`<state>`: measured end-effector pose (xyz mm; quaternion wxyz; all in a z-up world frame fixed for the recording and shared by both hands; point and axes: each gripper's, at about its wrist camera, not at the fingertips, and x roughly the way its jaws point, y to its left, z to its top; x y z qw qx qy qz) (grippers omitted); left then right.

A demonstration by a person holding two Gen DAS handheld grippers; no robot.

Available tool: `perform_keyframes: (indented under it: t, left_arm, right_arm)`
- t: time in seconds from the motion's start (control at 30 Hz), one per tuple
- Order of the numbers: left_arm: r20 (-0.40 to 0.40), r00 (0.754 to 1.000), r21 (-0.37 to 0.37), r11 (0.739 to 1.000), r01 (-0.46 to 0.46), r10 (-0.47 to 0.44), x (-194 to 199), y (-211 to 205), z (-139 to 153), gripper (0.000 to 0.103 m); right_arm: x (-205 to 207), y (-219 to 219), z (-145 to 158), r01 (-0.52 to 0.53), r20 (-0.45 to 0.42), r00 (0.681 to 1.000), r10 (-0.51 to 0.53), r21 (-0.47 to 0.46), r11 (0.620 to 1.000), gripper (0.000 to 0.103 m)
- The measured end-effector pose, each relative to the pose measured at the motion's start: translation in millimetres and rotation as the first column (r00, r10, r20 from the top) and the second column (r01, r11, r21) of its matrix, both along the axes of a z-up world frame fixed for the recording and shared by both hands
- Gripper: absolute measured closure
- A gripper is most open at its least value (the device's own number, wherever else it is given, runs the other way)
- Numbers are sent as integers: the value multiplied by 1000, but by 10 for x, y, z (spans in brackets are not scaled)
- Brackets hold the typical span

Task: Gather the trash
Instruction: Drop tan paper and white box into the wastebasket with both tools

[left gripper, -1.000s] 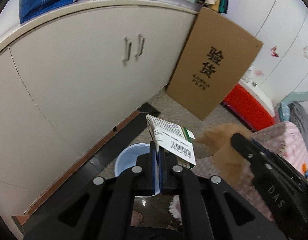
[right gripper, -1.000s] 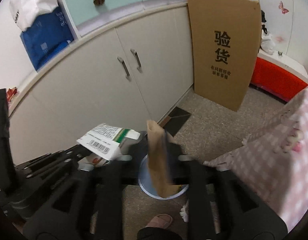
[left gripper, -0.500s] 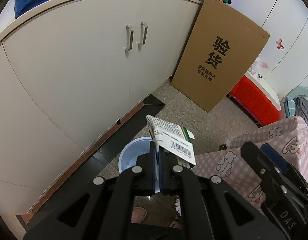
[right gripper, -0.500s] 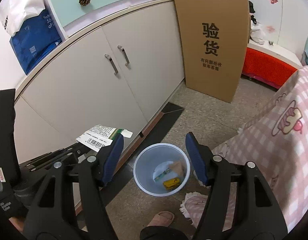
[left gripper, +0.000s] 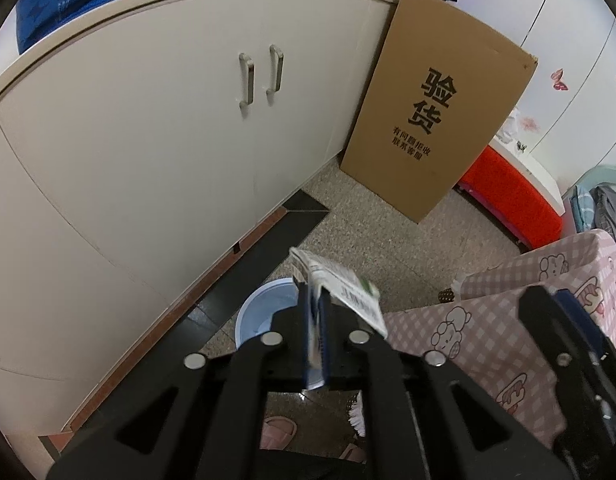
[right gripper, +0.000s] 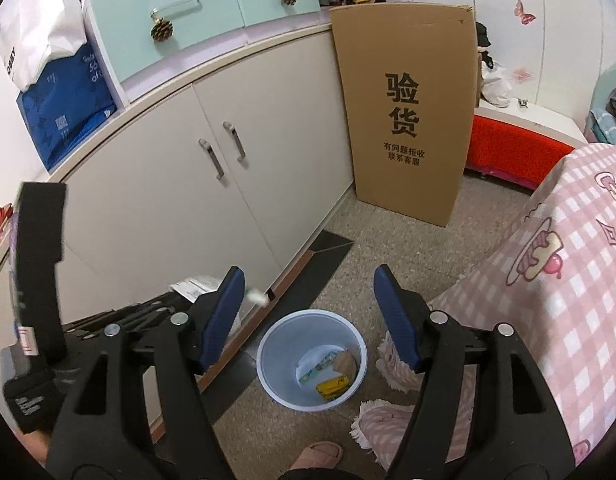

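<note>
My left gripper [left gripper: 316,320] is shut on a white printed box with a barcode and green stripe [left gripper: 344,288], held up beside a pale blue bin [left gripper: 255,312] on the floor. The box's end also shows in the right wrist view [right gripper: 195,286]. My right gripper [right gripper: 308,312] is open and empty, above the bin [right gripper: 312,356]. Inside the bin lie a brown paper piece [right gripper: 346,362], a yellow wrapper [right gripper: 332,386] and a small strip.
White cabinet doors [right gripper: 211,208] stand to the left. A tall cardboard sheet [right gripper: 404,112] leans on them. A pink checked cloth [right gripper: 560,280] hangs on the right. A red box [right gripper: 516,152] sits behind. A slipper [right gripper: 320,454] is near the bottom.
My right gripper opened and the brown paper piece dropped into the bin. My left gripper kept its hold on the box and shifted a little.
</note>
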<state>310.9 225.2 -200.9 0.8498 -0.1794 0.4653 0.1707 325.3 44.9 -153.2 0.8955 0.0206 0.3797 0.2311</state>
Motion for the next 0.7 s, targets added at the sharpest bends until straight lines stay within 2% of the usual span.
perform_keyframes:
  t: [0.03, 0.07, 0.1, 0.27, 0.47, 0.57, 0.7]
  left_arm:
    - [-13, 1000, 2, 1000, -13, 13, 10, 13, -17, 73]
    - [-19, 1000, -1, 1000, -25, 25, 14, 30, -29, 47]
    - [-9, 999, -9, 999, -36, 36, -8, 46, -27, 41]
    - [12, 999, -20, 999, -43, 43, -115, 33, 63, 41]
    - [14, 999, 25, 999, -40, 40, -232, -40, 189, 35]
    - [11, 999, -25, 999, -30, 30, -254, -33, 214, 34]
    - [-4, 999, -48, 998, -39, 39, -260, -88, 244, 34]
  right_arm:
    - [-4, -17, 8, 4, 0, 1000, -4, 3, 1000, 37]
    - [-9, -29, 14, 6, 0, 1000, -6, 4, 1000, 37]
    - [-18, -49, 20, 9, 0, 1000, -9, 3, 1000, 37]
    - [-59, -113, 40, 26, -16, 1000, -26, 5, 1000, 37]
    - [-185, -233, 159, 41, -11, 999, -41, 15, 999, 36]
    - [-265, -307, 232, 52, 1, 999, -52, 19, 998, 35]
    - [-337, -363, 292, 61, 12, 998, -61, 20, 998, 35]
